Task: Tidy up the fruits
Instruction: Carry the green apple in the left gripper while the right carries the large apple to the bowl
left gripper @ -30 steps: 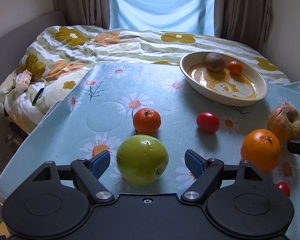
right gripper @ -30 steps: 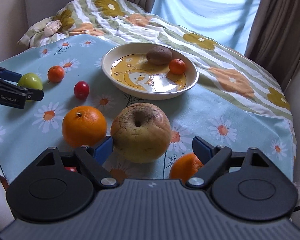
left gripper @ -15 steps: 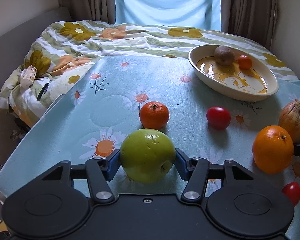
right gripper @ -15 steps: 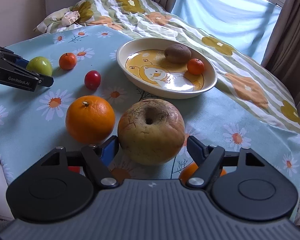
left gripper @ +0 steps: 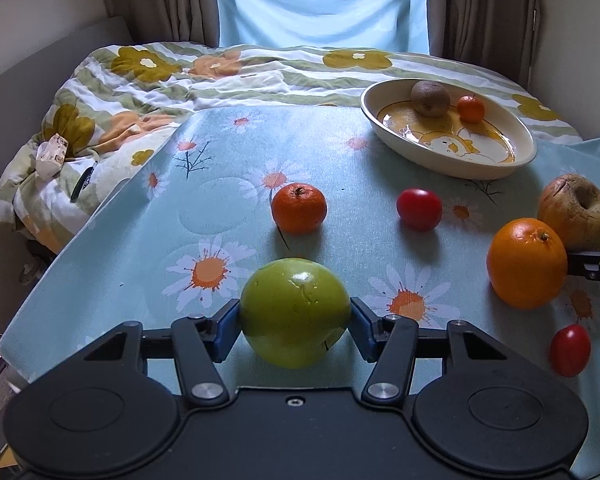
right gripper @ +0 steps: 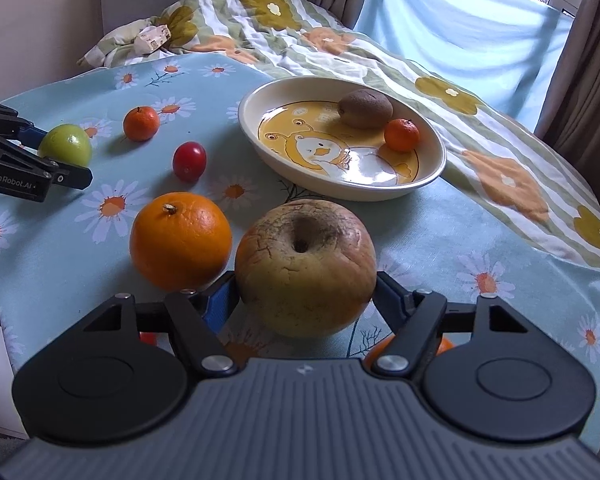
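- Green apple [left gripper: 295, 312] sits between the blue pads [left gripper: 225, 330] of the left gripper [left gripper: 294, 330]; its jaws have just been closing and both pads now press the apple's sides, near the front edge of the daisy-print tablecloth [left gripper: 228, 216].
- Yellow-brown wrinkled apple [right gripper: 306, 268] is clamped in the right gripper [right gripper: 306, 294], whose jaws have just been closing too; each pad touches a flank of the fruit, stem hollow facing up.
- Just left of that apple lies a large orange [right gripper: 180, 240], close to the right gripper's left finger; whether they touch I cannot tell.
- Beyond the green apple, a small mandarin [left gripper: 299, 208] and a red tomato [left gripper: 419, 209] lie apart on the cloth, with bare cloth between them and the bowl.
- A second small tomato [left gripper: 570, 350] lies near the cloth's front right edge in the left wrist view.
- An orange fruit [right gripper: 380, 350] is partly hidden under the right gripper.
- The cloth's left edge drops off beside a flowered quilt [left gripper: 148, 80], which also runs behind the table.
- The oval cream bowl [right gripper: 276, 160], with a duck picture inside, holds a kiwi [right gripper: 365, 108] and a small mandarin in the bowl [right gripper: 401, 134], which lie close together at its far side; the rest of the bowl is bare.
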`<action>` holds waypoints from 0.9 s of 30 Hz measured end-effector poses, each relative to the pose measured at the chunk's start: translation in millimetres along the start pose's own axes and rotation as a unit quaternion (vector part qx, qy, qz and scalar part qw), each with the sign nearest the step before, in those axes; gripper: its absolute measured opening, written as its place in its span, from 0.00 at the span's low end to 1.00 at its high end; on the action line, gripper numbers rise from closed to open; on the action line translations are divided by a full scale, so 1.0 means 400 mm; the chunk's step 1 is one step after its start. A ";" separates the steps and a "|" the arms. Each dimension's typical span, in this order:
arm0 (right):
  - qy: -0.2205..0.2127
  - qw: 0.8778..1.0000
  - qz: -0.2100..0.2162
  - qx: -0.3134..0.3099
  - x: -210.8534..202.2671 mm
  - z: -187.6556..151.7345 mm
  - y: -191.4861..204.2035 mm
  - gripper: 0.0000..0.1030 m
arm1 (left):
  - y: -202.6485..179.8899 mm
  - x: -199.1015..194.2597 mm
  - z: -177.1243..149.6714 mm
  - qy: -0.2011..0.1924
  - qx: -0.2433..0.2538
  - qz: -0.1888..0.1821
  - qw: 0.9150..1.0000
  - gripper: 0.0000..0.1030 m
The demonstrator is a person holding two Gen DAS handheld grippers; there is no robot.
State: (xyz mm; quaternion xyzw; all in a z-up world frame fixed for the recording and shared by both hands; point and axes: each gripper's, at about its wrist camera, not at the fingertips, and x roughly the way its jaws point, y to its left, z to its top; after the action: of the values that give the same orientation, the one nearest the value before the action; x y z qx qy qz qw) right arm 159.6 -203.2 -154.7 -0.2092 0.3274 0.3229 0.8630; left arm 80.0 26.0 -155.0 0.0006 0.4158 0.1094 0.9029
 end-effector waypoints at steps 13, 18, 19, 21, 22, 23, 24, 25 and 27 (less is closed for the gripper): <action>-0.019 0.999 0.011 0.045 -0.060 0.004 -0.008 0.84 | -0.014 -0.090 0.020 -0.033 -0.010 -0.011 0.999 0.59; -0.038 0.998 0.007 0.054 -0.118 0.032 -0.012 0.84 | -0.018 -0.145 0.045 -0.047 -0.013 -0.020 0.999 0.59; -0.042 0.998 0.006 0.055 -0.132 0.039 -0.013 0.84 | -0.018 -0.155 0.051 -0.051 -0.014 -0.022 0.998 0.59; -0.051 0.997 0.006 0.058 -0.158 0.055 -0.016 0.84 | -0.022 -0.180 0.061 -0.060 -0.011 -0.024 0.998 0.59; -0.056 0.997 0.006 0.061 -0.171 0.066 -0.019 0.84 | -0.023 -0.192 0.068 -0.065 -0.011 -0.024 0.998 0.59; -0.060 0.996 0.006 0.064 -0.184 0.076 -0.021 0.84 | -0.024 -0.206 0.076 -0.072 -0.012 -0.024 0.997 0.59; -0.064 0.996 0.006 0.066 -0.195 0.086 -0.024 0.84 | -0.024 -0.217 0.083 -0.078 -0.013 -0.025 0.997 0.59; -0.068 0.995 0.005 0.068 -0.207 0.097 -0.026 0.84 | -0.023 -0.229 0.092 -0.084 -0.014 -0.025 0.996 0.59; -0.075 0.995 0.004 0.073 -0.227 0.118 -0.032 0.84 | -0.020 -0.249 0.111 -0.098 -0.018 -0.026 0.995 0.59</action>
State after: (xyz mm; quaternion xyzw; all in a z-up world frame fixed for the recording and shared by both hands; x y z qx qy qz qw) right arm 136.2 -223.4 -56.2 -0.1197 0.2853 0.3167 0.8967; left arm 52.1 2.4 -51.9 -0.0152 0.3232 0.0930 0.9416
